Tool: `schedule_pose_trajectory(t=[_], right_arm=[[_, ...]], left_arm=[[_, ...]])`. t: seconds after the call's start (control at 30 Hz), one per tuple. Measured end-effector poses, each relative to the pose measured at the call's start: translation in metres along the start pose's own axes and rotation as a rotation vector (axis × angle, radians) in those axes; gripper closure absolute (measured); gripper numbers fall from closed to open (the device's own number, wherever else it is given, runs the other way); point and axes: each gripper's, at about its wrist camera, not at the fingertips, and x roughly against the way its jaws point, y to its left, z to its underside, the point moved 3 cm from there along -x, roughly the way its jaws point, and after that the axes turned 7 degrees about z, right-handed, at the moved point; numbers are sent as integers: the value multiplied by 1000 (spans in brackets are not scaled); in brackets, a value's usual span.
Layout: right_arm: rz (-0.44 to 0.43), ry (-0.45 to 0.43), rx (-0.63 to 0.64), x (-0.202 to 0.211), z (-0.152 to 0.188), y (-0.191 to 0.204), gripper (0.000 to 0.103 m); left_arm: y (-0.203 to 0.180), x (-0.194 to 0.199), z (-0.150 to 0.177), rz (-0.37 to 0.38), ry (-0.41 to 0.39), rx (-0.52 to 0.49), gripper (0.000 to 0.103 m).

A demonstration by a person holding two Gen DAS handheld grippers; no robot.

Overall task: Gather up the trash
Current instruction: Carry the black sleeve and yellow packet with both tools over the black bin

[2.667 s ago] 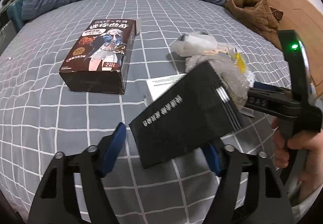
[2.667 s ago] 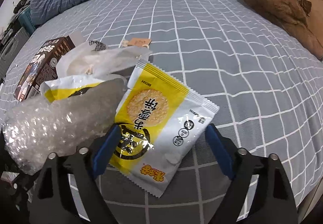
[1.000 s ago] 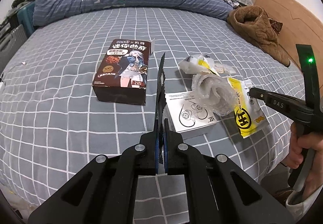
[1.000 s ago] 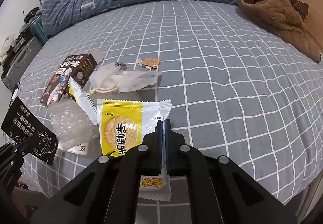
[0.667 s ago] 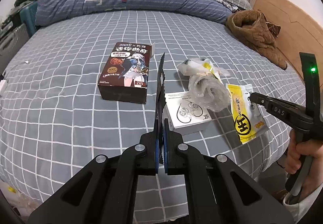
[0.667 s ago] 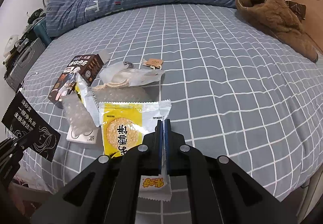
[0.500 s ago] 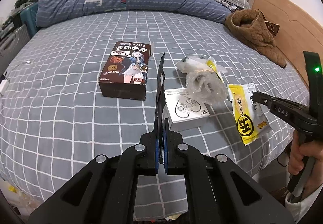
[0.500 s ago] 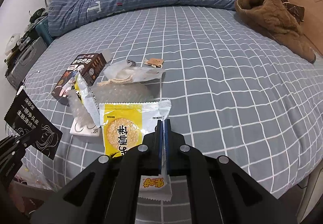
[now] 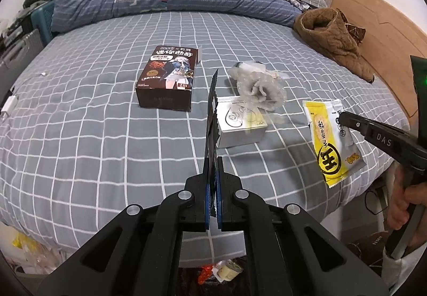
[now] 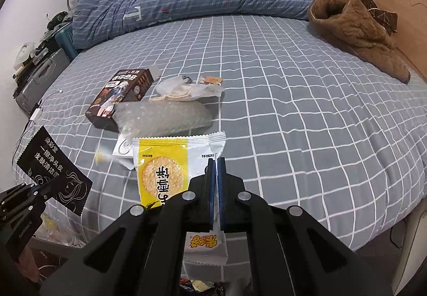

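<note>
My left gripper (image 9: 212, 178) pinches the black sachet (image 9: 212, 120) edge-on, my right gripper (image 10: 215, 189) the yellow wrapper (image 10: 162, 170); both hang off the bed's (image 9: 80, 114) near edge. The brown box (image 9: 168, 77) lies ahead, left tongs nearer.

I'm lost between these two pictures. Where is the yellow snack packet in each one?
Left wrist view: the yellow snack packet hangs at the right, pinched at its edge by the right gripper, off the bed.
Right wrist view: the same packet fills the lower middle, clamped in the right gripper in front of the camera.
Shared landmark: the dark brown box lying on the checked bed, beyond the packet in both.
</note>
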Motion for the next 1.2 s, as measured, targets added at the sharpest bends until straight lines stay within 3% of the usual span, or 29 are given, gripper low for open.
schedule_pose_trajectory(t=[1.2], right_arm=[[15,12,19,103,113,3,101]], left_arm=[[-39,70,85,15,24,64,101]])
